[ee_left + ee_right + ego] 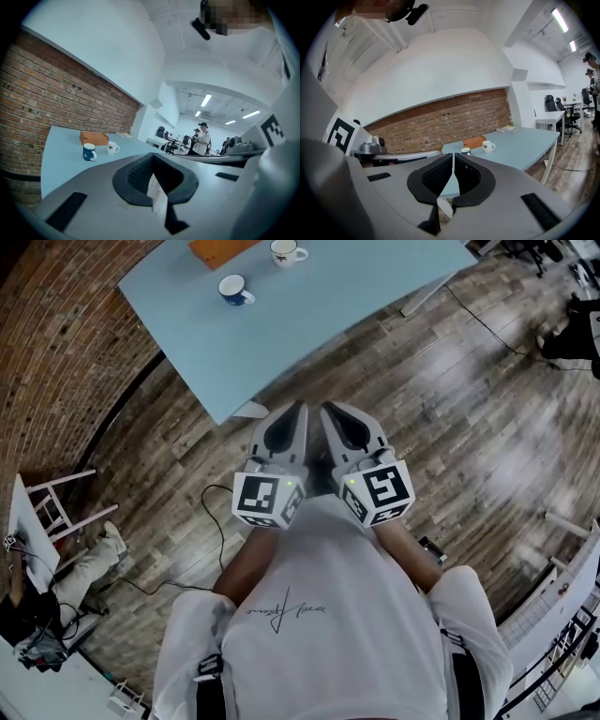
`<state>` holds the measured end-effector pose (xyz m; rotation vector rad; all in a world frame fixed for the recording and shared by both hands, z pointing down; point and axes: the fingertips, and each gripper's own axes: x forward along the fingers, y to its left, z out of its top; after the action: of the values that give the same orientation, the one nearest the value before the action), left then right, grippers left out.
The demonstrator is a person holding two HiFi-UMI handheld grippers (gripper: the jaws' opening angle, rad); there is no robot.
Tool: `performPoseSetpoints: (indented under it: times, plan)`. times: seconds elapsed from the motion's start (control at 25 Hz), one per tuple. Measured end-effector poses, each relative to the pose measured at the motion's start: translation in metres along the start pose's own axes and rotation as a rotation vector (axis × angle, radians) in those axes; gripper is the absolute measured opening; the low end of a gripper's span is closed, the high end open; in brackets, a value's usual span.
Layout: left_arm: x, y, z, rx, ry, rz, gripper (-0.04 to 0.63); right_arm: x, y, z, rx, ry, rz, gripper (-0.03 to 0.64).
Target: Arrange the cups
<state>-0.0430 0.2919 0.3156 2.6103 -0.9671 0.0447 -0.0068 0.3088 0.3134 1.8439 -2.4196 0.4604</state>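
A dark blue cup [234, 289] and a white cup [286, 251] stand apart on the light blue table [328, 306], near an orange-brown box [220, 249]. I hold both grippers close to my chest, over the wooden floor and short of the table's near corner. My left gripper [298, 411] is shut and empty, and so is my right gripper [330, 411]. The left gripper view looks past its gripper [153, 157] at the blue cup [89, 152] and the white cup [112, 148] far ahead. From the right gripper [453, 153], the blue cup [465, 151] and the white cup [488, 146] are also distant.
A brick wall [56, 334] runs along the table's left side. A white stool [56, 507] and a black cable [211, 521] lie on the floor to my left. White racks [562, 615] stand at lower right. People [202, 140] stand far back among office chairs [560, 112].
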Motion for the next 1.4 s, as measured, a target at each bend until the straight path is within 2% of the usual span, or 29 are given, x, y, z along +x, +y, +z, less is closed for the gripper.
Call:
performPoseSetpoints:
  times: [0.36,0.64,1.12,1.4]
  plan:
    - [0.050,-0.007,0.014,0.038,-0.027,0.040,0.006,0.014,-0.049,0.021,-0.012,-0.026,0.036,0.021]
    - [0.068,-0.005,0.020,0.051,-0.025,0.078,0.006,0.024,-0.073,0.037,-0.003,-0.058,0.018,0.021]
    - [0.110,0.020,0.020,-0.010,-0.024,0.090,0.008,0.066,-0.102,0.036,-0.018,-0.003,0.028,0.021]
    - [0.142,0.050,0.033,-0.055,-0.042,0.127,0.008,0.104,-0.119,0.043,-0.031,0.040,0.069,0.023]
